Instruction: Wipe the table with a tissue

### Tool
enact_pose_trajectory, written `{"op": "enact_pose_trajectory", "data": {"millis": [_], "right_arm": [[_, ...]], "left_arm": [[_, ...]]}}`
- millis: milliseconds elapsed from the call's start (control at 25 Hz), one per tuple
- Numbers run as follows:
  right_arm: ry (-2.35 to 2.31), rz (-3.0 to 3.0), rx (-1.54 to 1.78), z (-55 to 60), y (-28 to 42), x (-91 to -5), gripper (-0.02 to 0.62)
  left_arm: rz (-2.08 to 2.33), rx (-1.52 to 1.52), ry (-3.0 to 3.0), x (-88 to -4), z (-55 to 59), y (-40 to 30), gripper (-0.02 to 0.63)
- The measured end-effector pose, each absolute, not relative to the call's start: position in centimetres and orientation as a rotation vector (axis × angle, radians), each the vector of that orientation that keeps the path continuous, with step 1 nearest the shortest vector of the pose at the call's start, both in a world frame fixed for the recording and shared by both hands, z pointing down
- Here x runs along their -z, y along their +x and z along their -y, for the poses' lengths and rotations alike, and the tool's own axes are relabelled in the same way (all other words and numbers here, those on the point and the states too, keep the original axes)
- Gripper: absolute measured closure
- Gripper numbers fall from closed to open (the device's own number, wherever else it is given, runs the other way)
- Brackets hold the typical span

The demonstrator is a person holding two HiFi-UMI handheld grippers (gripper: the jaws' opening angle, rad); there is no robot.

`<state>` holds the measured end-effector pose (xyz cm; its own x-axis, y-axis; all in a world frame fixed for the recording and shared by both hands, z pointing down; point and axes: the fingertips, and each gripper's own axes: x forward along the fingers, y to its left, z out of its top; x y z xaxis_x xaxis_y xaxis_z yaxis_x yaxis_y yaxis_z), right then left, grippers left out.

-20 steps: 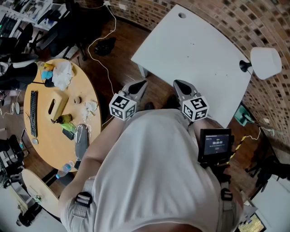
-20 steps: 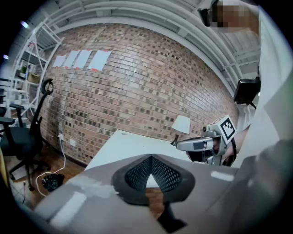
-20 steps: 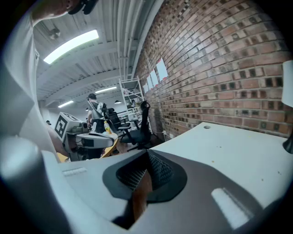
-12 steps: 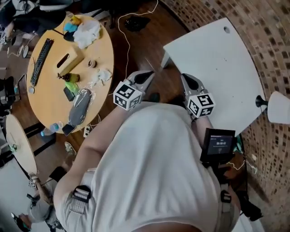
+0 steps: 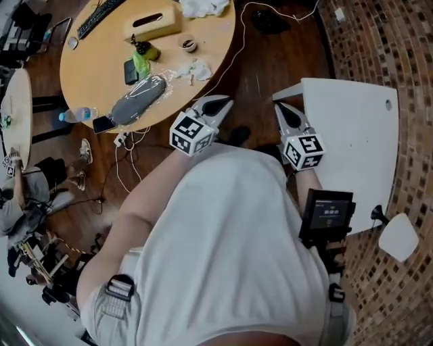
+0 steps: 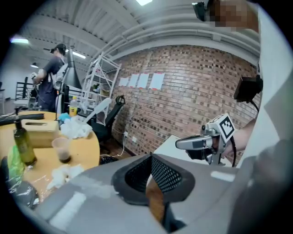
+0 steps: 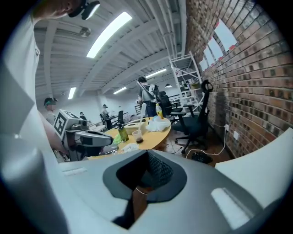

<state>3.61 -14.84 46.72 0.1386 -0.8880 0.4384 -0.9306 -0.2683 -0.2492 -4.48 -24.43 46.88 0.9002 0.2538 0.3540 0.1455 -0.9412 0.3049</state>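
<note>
A crumpled tissue (image 5: 198, 69) lies on the round wooden table (image 5: 88, 74), near a tissue box (image 5: 157, 23) and a heap of white tissues (image 5: 203, 7). My left gripper (image 5: 220, 103) hangs shut and empty over the floor, just off that table's edge. My right gripper (image 5: 281, 107) is also shut and empty, at the near corner of the white table (image 5: 352, 135). In the left gripper view the shut jaws (image 6: 151, 157) point between the two tables, with the tissue box (image 6: 40, 130) and crumpled tissue (image 6: 64, 173) at left. The right gripper view shows its shut jaws (image 7: 147, 155) facing the wooden table (image 7: 151, 135).
On the wooden table stand a green bottle (image 5: 142, 57), a cup (image 5: 189, 44), a phone (image 5: 130, 71) and a grey wrapped object (image 5: 139, 94). Cables (image 5: 122, 162) trail over the floor. A person (image 6: 50, 82) stands beyond the table. An office chair (image 7: 197, 123) is by the brick wall.
The view has swung round: the wooden table has moved from the left to the top, and the white table to the right. Both grippers stay shut in front of the body.
</note>
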Motion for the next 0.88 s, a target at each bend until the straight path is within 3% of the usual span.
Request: {"op": "enact_pose_trajectory", "data": {"millis": [880], "right_arm": [[1.427, 2.198, -0.600, 30.1, -5.4, -51.5, 0.588]], "left_arm": [[0.369, -0.515, 2.633, -50.8, 29.2, -18.1, 0.601]]}}
